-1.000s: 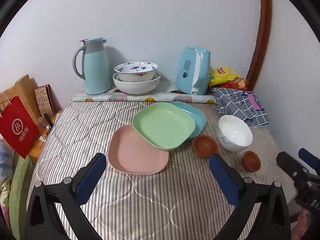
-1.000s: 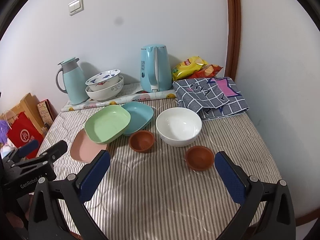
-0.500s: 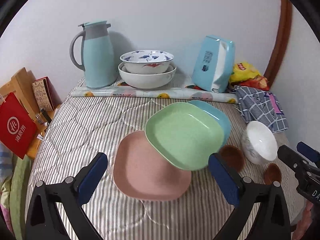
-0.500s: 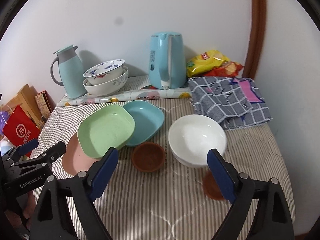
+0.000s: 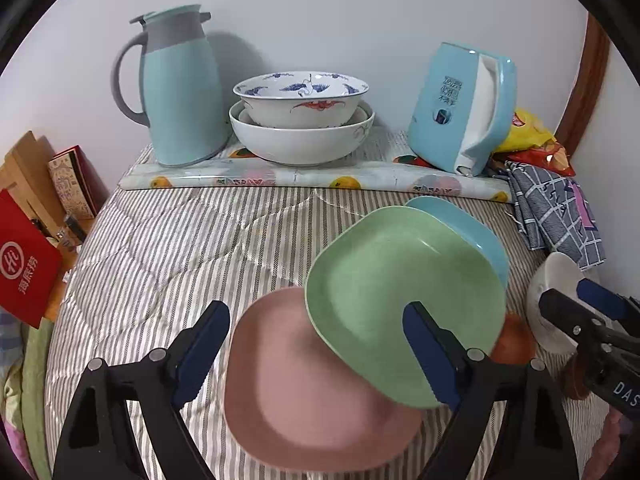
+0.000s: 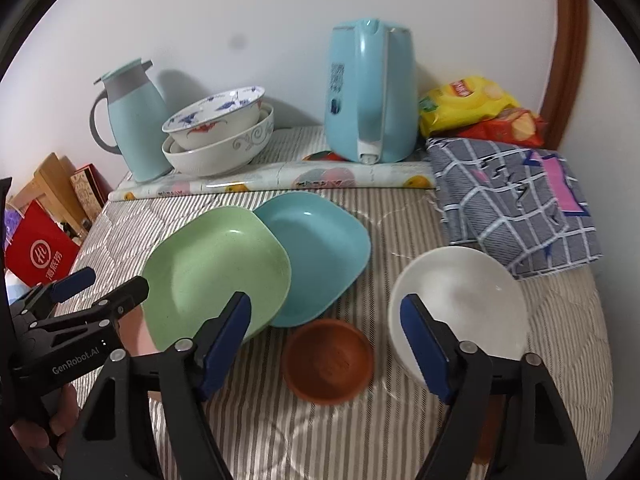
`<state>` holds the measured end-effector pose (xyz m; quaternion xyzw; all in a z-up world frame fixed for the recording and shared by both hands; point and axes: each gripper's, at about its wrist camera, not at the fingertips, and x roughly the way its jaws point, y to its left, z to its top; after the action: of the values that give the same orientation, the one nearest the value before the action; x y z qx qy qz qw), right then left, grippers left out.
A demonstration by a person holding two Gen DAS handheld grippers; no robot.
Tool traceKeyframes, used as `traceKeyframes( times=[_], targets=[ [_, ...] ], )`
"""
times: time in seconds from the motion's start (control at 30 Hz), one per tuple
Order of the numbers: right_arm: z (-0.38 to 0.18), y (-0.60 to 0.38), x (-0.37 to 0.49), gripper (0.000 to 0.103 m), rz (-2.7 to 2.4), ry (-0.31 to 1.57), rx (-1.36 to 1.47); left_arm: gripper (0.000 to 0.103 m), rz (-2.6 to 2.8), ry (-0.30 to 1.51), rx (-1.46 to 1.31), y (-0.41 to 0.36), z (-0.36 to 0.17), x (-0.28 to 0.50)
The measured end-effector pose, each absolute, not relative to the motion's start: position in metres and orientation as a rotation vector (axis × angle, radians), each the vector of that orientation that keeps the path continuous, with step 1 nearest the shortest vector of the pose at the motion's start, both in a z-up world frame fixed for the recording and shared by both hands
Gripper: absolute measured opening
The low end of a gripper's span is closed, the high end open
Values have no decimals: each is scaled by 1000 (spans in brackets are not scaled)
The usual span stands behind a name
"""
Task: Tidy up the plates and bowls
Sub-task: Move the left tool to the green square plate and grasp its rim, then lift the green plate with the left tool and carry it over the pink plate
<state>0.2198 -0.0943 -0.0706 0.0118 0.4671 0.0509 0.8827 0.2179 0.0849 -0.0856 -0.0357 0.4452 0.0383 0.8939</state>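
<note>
the worktop (image 5: 168, 248), under a striped quilted cover, fills far more of both wrist views than a second ago: both grippers have dropped and pushed forward toward the dishes. taking the green plate (image 5: 400, 296) as the landmark, it lies tilted in the middle of the worktop, its near edge resting on the pink plate (image 5: 304, 392) and its far edge over the blue plate (image 6: 320, 256). none of the three has shifted; only the cameras have come closer.

behind the green plate, against the wall, two big bowls (image 5: 302, 120) sit nested, with a tall jug (image 5: 180, 88) to their left and a kettle (image 6: 368, 92) to their right. to the right of the green plate stands the white bowl (image 6: 460, 304), and just in front of the blue plate, between it and the white bowl, a small brown bowl (image 6: 328, 360).

the left gripper (image 5: 316, 352) now hangs over the pink plate, with its right finger drawn across the green plate's near edge. its fingers are closing from full spread but press on nothing. the right gripper (image 6: 326, 344) brackets the small brown bowl, its fingers closing too, with the bowl between them in view yet seemingly below them and untouched.

so nothing is sorted yet. judging by the approach, the left looks set to take a plate and the right the small brown bowl.
</note>
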Motion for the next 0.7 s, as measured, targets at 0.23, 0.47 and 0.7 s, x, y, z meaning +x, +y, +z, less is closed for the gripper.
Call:
traceKeyframes(
  times=[0.23, 0.47, 0.7],
  targets=[
    [-96, -81, 246, 65, 138, 1036, 39, 69, 50, 958, -85, 89, -104, 243],
    [-114, -67, 261, 59, 155, 1083, 32, 58, 13, 971, -103, 89, -120, 262],
    [-129, -63, 274, 36, 151, 1123, 28, 37, -27, 1000, -150, 92, -129, 270]
  ],
)
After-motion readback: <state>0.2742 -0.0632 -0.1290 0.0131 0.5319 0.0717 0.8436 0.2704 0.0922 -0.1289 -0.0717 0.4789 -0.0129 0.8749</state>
